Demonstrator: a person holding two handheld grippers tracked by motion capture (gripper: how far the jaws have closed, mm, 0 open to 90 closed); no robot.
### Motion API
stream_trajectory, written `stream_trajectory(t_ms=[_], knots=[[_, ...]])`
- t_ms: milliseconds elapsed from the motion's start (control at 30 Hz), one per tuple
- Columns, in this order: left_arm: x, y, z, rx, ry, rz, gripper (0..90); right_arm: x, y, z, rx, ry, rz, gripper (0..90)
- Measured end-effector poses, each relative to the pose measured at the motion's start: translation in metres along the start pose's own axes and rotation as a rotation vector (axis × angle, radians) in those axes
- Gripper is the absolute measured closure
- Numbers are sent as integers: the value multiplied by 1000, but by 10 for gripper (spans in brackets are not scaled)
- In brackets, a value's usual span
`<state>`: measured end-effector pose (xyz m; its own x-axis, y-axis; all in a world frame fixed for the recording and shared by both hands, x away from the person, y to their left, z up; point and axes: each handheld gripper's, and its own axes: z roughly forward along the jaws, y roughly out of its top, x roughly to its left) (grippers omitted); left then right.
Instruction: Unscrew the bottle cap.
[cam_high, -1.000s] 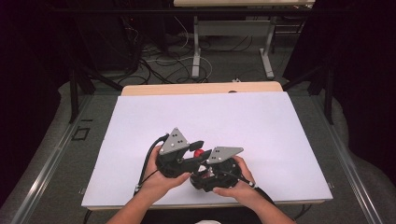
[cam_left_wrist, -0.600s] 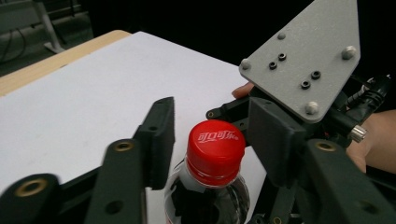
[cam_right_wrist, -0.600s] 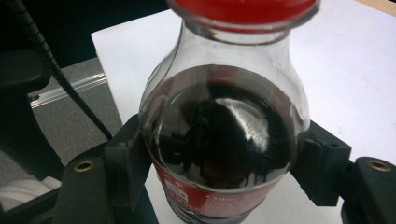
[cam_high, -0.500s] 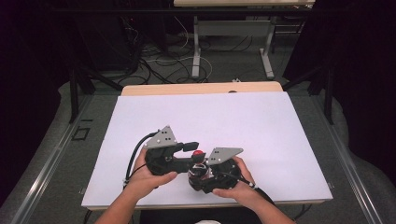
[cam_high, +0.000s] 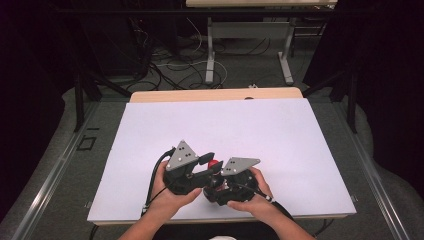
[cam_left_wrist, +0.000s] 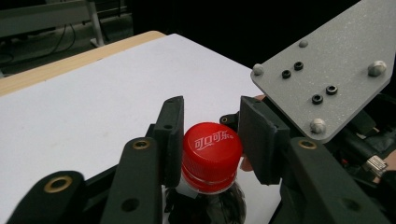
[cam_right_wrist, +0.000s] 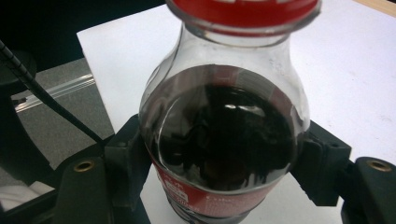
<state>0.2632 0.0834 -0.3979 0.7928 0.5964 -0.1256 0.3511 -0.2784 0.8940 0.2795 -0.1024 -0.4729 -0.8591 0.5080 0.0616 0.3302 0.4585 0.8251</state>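
Broad rectangular table with a white top (cam_high: 260, 130) and a pale wooden far edge, standing on a grey floor strewn with dark cables beyond it. Near the front edge, slightly left of centre, two black two-jaw grippers held close together by a person's hands, forearms entering from the bottom of the high view. Left gripper (cam_high: 207, 161), topped by a grey three-cornered plate, gripped in the left hand (cam_high: 167, 192), jaws pointing rightward toward the other tool. Right gripper (cam_high: 216, 184), carrying a like plate, held in the right hand (cam_high: 252, 197). Between them, a small clear plastic bottle of dark cola with a red label band (cam_right_wrist: 224, 135), upright over the white surface near the table's front edge. In the right gripper view, jaws closed partway against the bottle's rounded lower body, one pad pressed to each side just above the label. Red screw cap with white lettering (cam_left_wrist: 211, 154) seen in the left gripper view, set between the left gripper's two jaws. Left-hand jaw pad touching the cap's side; right-hand pad just beside it, a narrow gap visible, so jaws narrowly parted around the cap and not clamped on it. Cap visible in the high view as a red dot between the two grey plates.
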Motion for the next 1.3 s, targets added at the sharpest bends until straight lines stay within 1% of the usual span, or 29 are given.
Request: stream_trajectory(t_ms=[33, 67, 100, 133, 167, 267, 300, 333, 367, 400, 433, 500, 533, 567, 600, 633, 667, 700, 767, 867, 933, 967, 1033, 1067, 1100, 1167, 1200, 1233, 1300], knots=[[2, 1, -1, 7, -17, -2, 535, 0, 0, 0, -6, 5, 4, 295], [5, 2, -2, 18, -30, -7, 526, 0, 1, -1, 6, 13, 8, 295], [8, 2, -4, 23, -55, -14, 522, 0, 1, -1, -8, 10, 9, 295], [11, 3, -5, 21, -80, -20, 519, 0, 1, -1, -9, 9, 9, 295], [15, 3, -6, 26, -103, -16, 513, 0, 1, -2, -9, 14, 9, 295], [23, 4, -7, 34, -191, 23, 507, 0, 1, -2, -11, 23, 4, 295], [26, 4, -6, 37, -221, 48, 507, -1, 1, -2, -12, 27, 2, 295], [28, 3, -5, 36, -231, 59, 508, -1, 1, -2, -3, 36, -6, 295], [29, 2, -4, 35, -232, 60, 515, 0, 2, -2, -7, 38, -2, 295], [31, 1, -3, 41, -230, 66, 547, 1, 2, -2, -15, 36, -3, 295], [31, 0, -1, 35, -237, 52, 580, 2, 2, -2, -16, 37, -5, 295], [32, -1, 0, 31, -250, 69, 597, 2, 2, -3, -5, 41, -9, 295], [31, -2, 0, 25, -240, 68, 602, 2, 2, -3, 0, 45, -5, 295], [30, -3, 0, 23, -228, 71, 605, 2, 2, -2, -12, 36, -1, 295], [28, -3, 1, 17, -205, 82, 608, 2, 2, -2, -12, 27, 1, 295], [25, -3, 1, 12, -184, 80, 608, 2, 2, -2, -12, 27, 1, 295], [21, -4, 1, 1, -152, 71, 609, 1, 1, -2, -14, 22, 4, 295], [17, -4, 1, 3, -120, 78, 611, 1, 1, -2, -13, 10, 14, 295], [9, -6, 3, -12, -49, 58, 612, 1, 1, -1, -17, 2, 19, 296], [-3, -7, 5, -23, 41, 28, 612, 0, 1, -1, -15, -22, 20, 295], [-7, -8, 7, -24, 74, 19, 611, 0, 0, 0, -13, -32, 19, 295], [-8, -8, 7, -22, 78, 22, 609, -1, 0, 0, -14, -33, 18, 295], [-6, -7, 7, -12, 65, 29, 587, -1, 0, -1, -6, -23, 18, 295], [-4, -7, 6, -11, 49, 32, 550, -2, 0, -1, -1, -20, 20, 295], [-2, -7, 6, -14, 28, 28, 534, -2, 0, -1, -11, -23, 23, 295], [3, -6, 3, -16, -3, 24, 511, -2, 0, -1, -12, -16, 19, 295], [5, -6, 1, -14, -23, 27, 510, -2, 0, -2, -13, -12, 22, 295], [8, -6, 0, -11, -49, 33, 509, -2, 1, -3, 0, -1, 18, 295], [13, -5, -2, -8, -93, 38, 510, -2, 1, -3, 0, 2, 16, 295]])
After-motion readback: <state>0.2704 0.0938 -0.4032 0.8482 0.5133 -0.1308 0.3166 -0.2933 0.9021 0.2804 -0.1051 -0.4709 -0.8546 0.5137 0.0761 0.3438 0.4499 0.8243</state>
